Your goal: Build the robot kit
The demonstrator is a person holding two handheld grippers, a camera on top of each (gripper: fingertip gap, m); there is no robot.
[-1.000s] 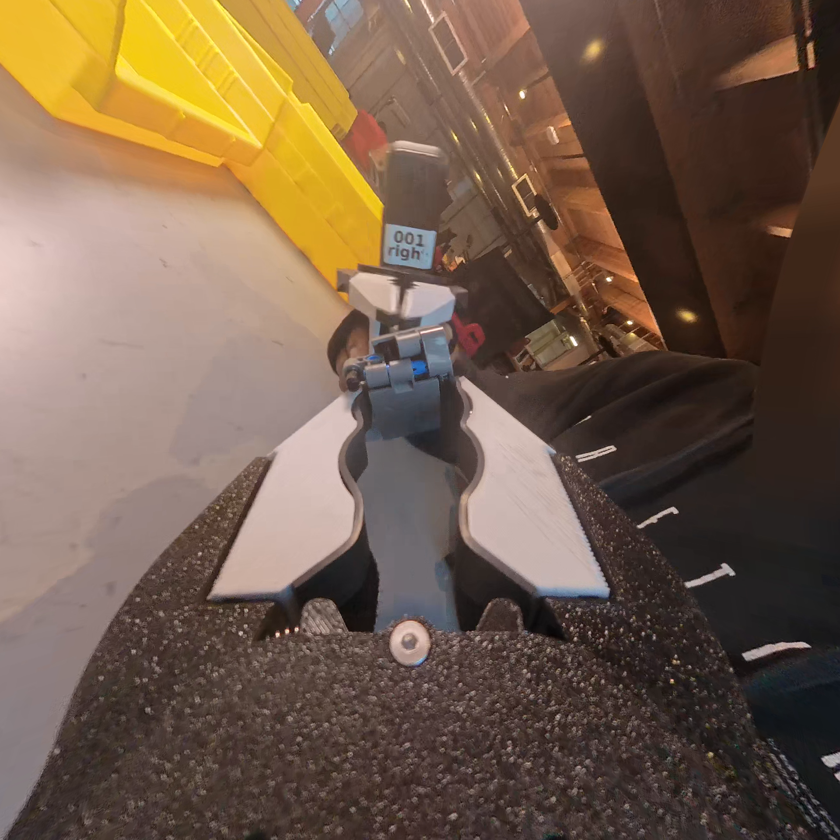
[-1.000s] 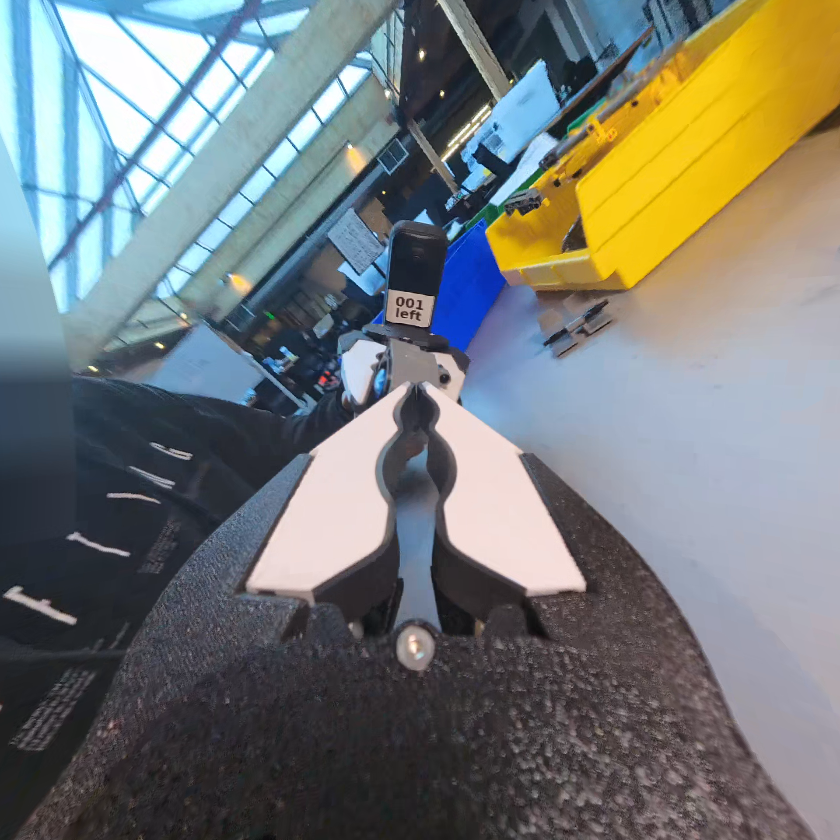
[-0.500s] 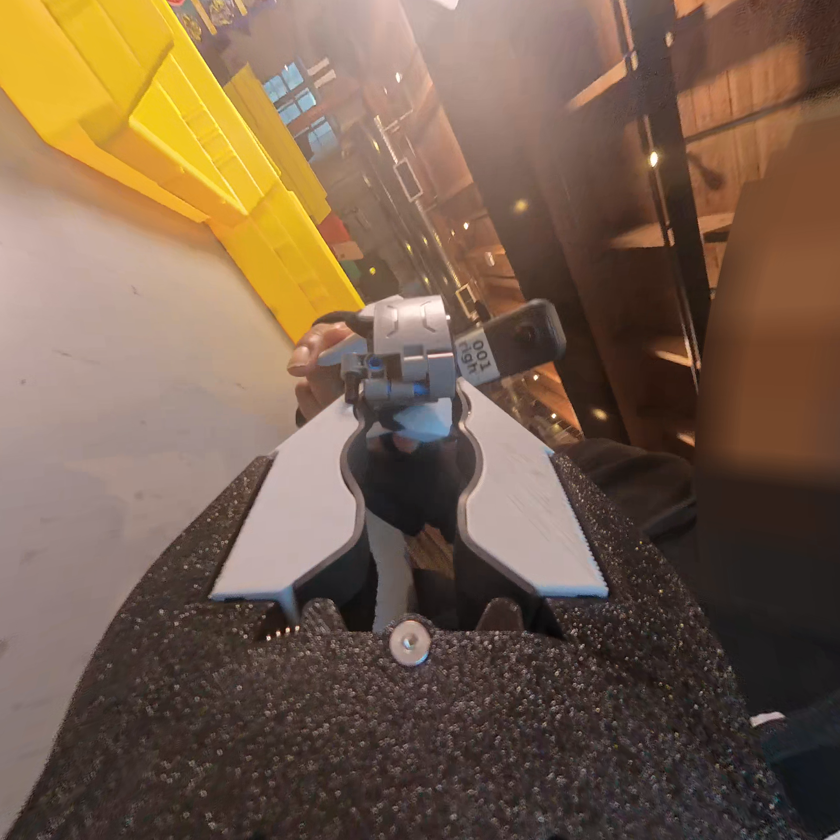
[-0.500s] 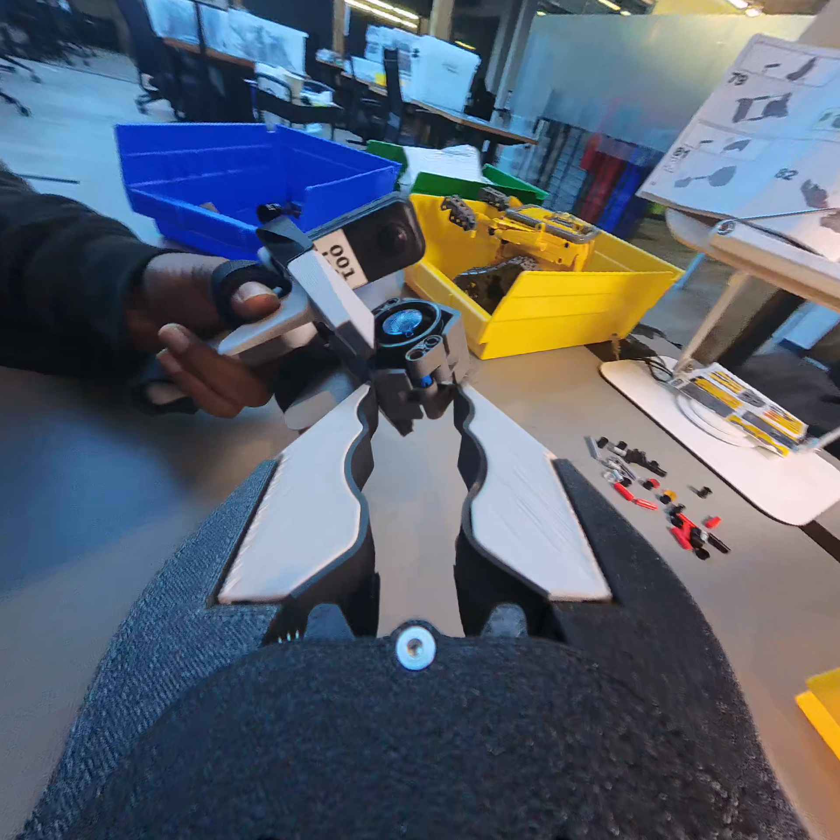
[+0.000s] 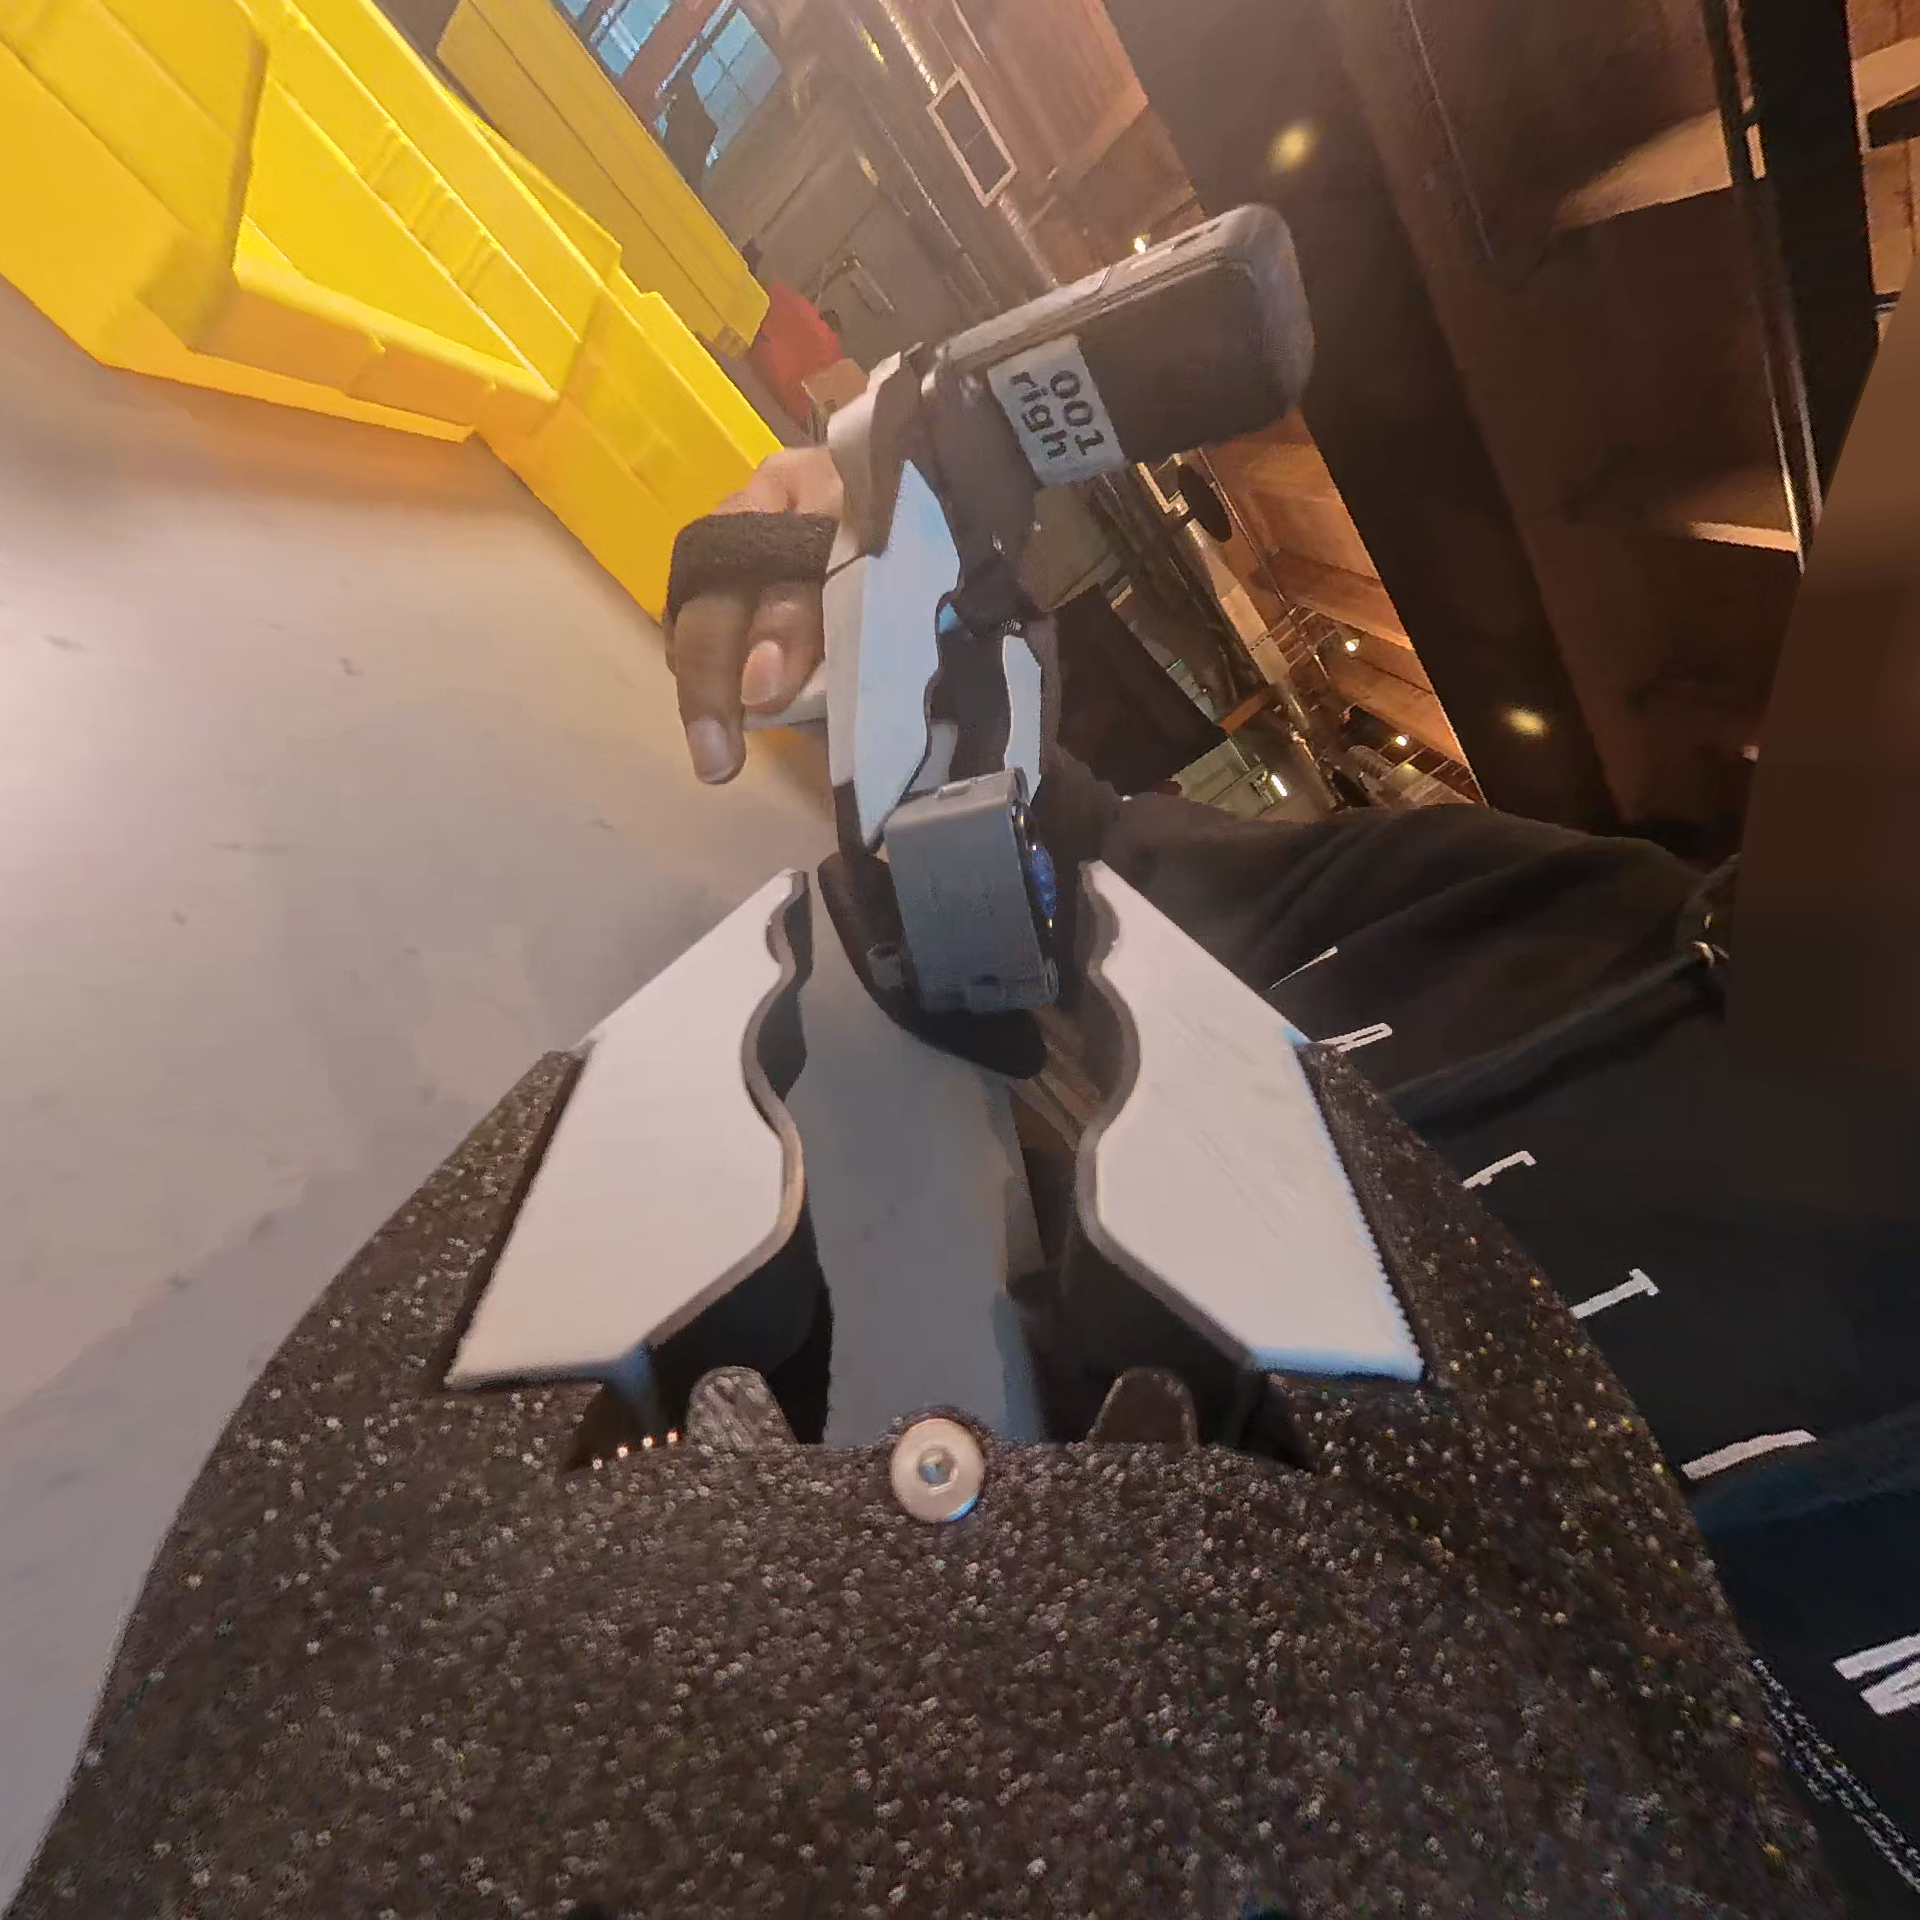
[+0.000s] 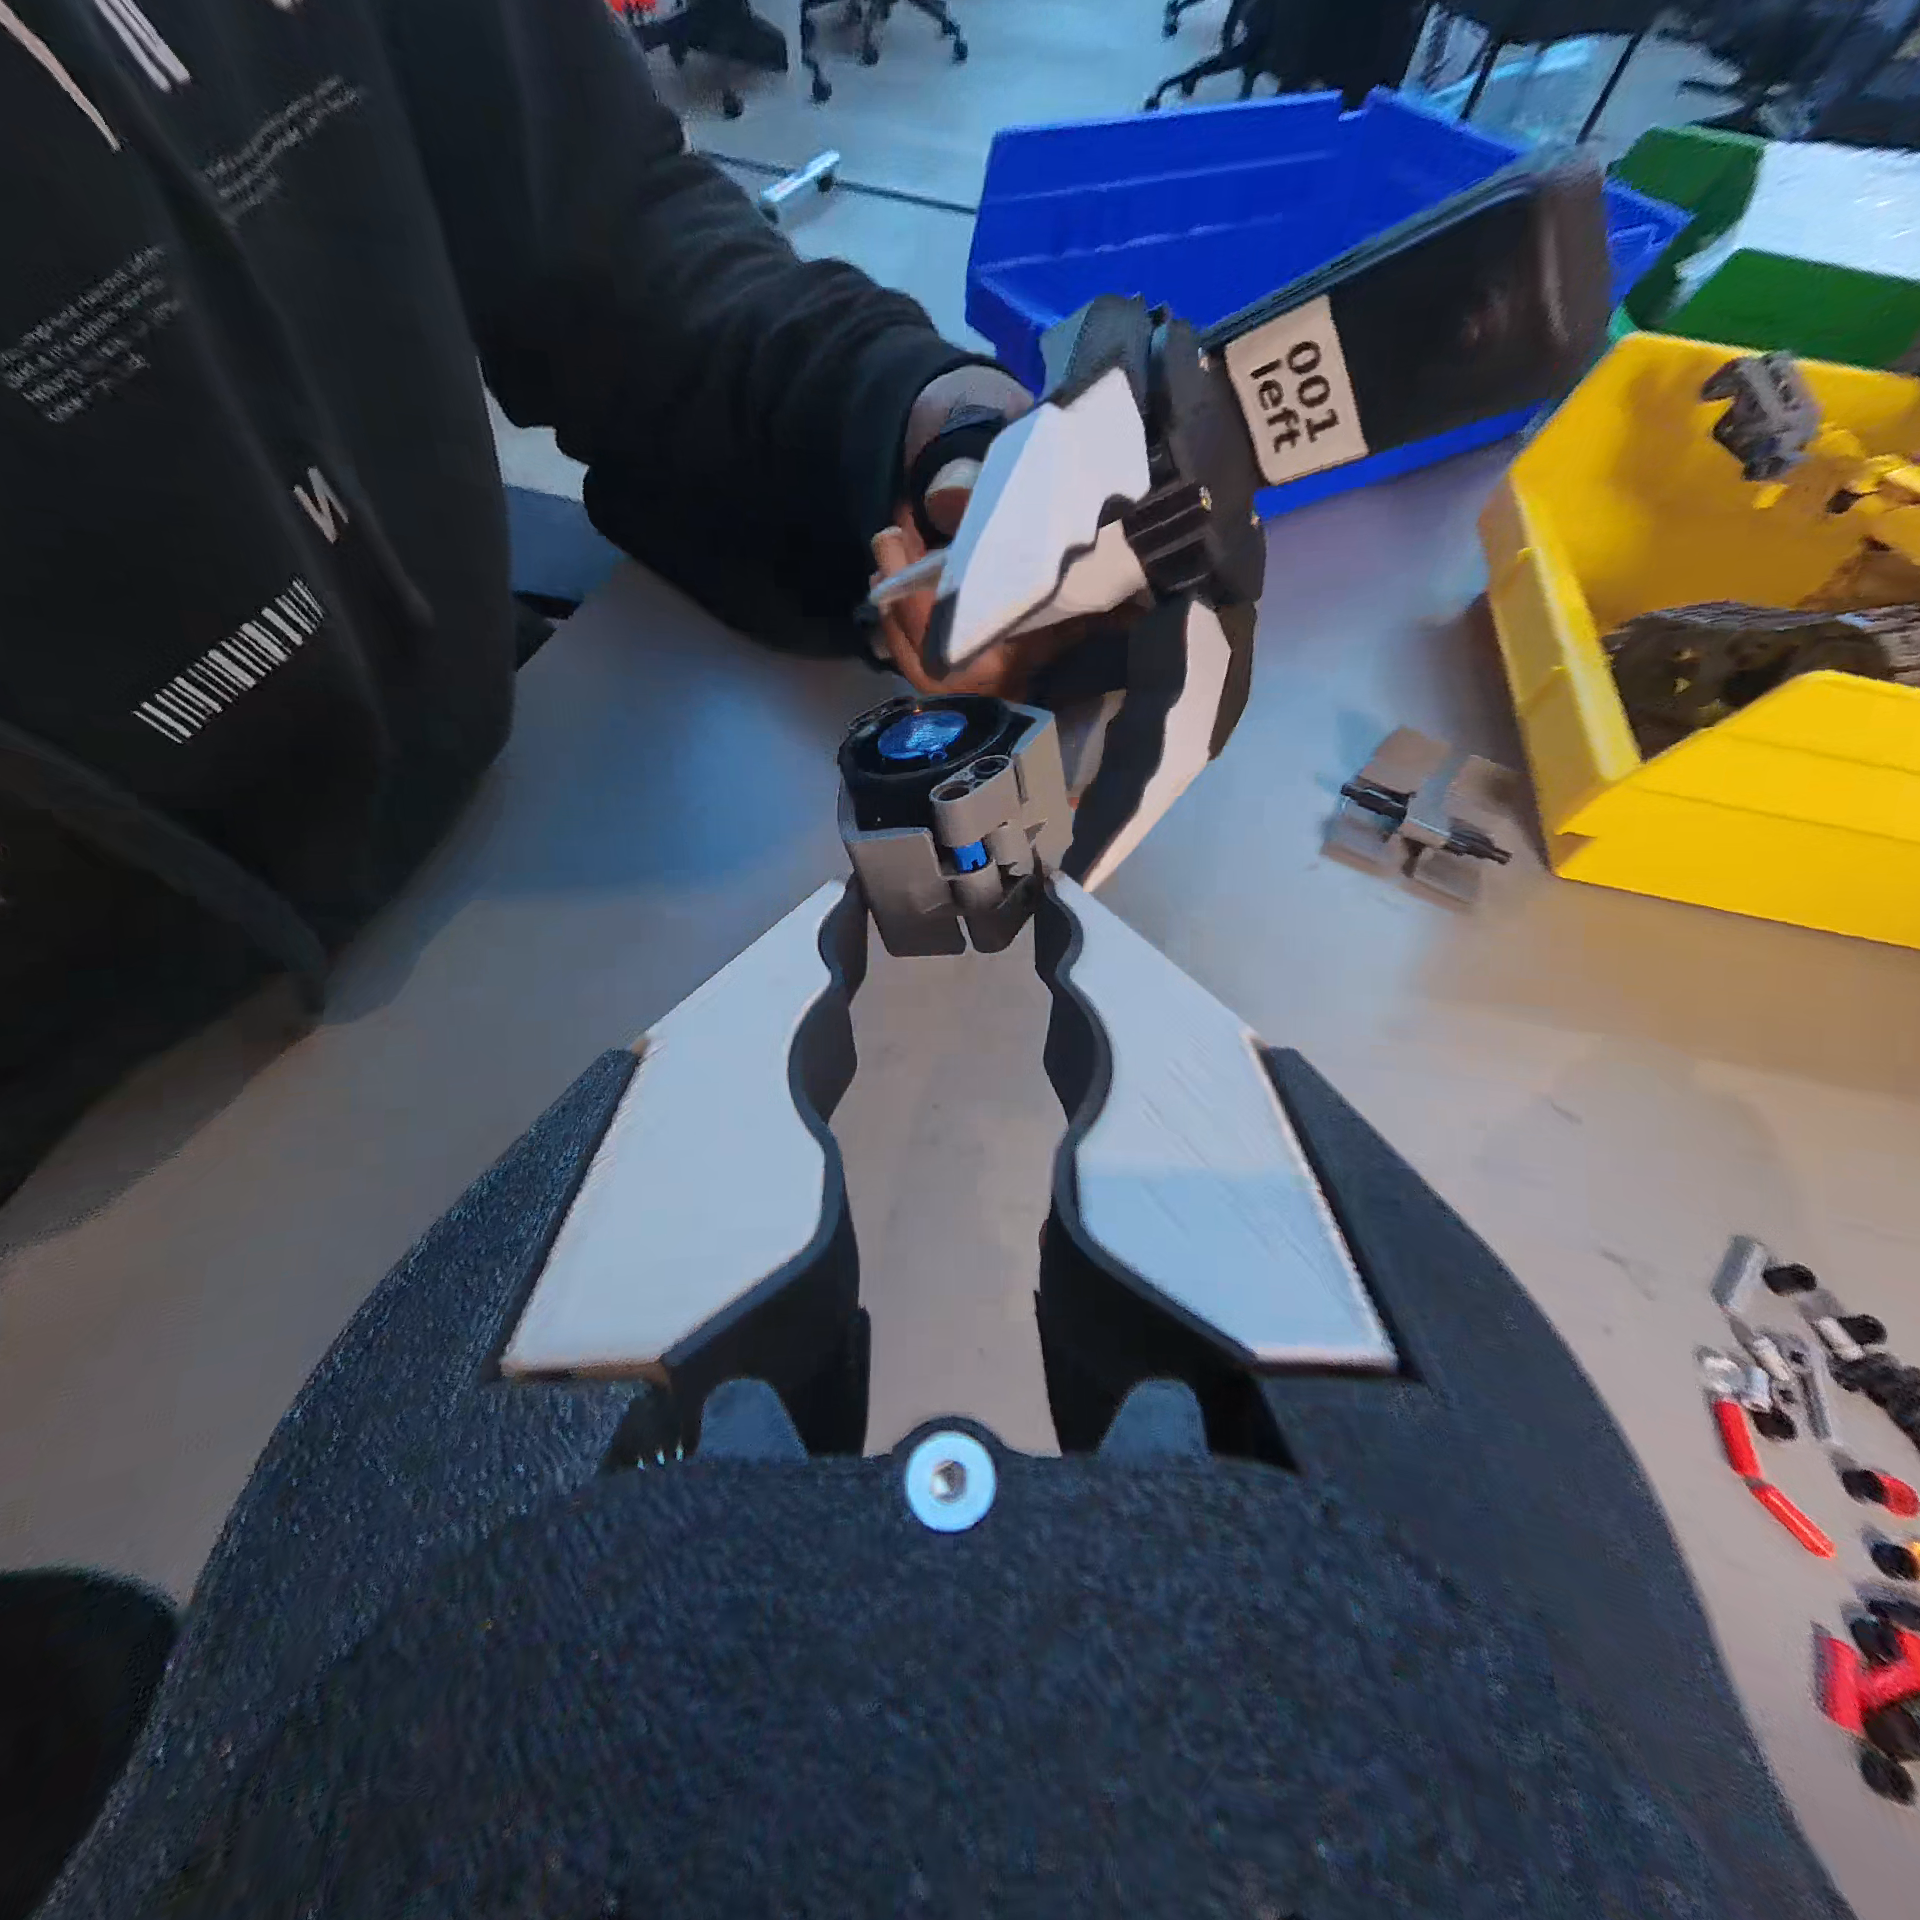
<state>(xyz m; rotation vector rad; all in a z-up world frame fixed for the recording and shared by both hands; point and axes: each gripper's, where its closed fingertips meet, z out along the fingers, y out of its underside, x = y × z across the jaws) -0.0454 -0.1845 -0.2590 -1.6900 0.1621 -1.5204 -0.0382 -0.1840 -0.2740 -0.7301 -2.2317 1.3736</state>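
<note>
A grey toy-brick block with a blue pin and a round blue-centred socket (image 6: 940, 821) is clamped between the tips of my right gripper (image 6: 945, 894), above the grey table (image 6: 1455, 1091). My left gripper (image 6: 1013, 774) comes in from the far side; its jaws are apart, with one finger (image 6: 1164, 748) beside the block. In the left wrist view the block (image 5: 966, 904) hangs between the fingers of my left gripper (image 5: 940, 883), with gaps on both sides. There my right gripper (image 5: 940, 800) holds the block from above, and a hand (image 5: 727, 644) grips its handle.
A yellow bin (image 6: 1714, 831) of dark parts, a blue bin (image 6: 1195, 208) and a green bin (image 6: 1818, 291) stand at the back right. A small grey assembly (image 6: 1413, 810) and loose red and black pieces (image 6: 1818, 1455) lie on the table. A person's black sleeve (image 6: 675, 312) is at left. Left and right tips are no more than a few centimetres apart.
The grey block has passed from my left gripper to my right. The right jaws have closed on it and the left jaws have opened. Both grippers have turned.
</note>
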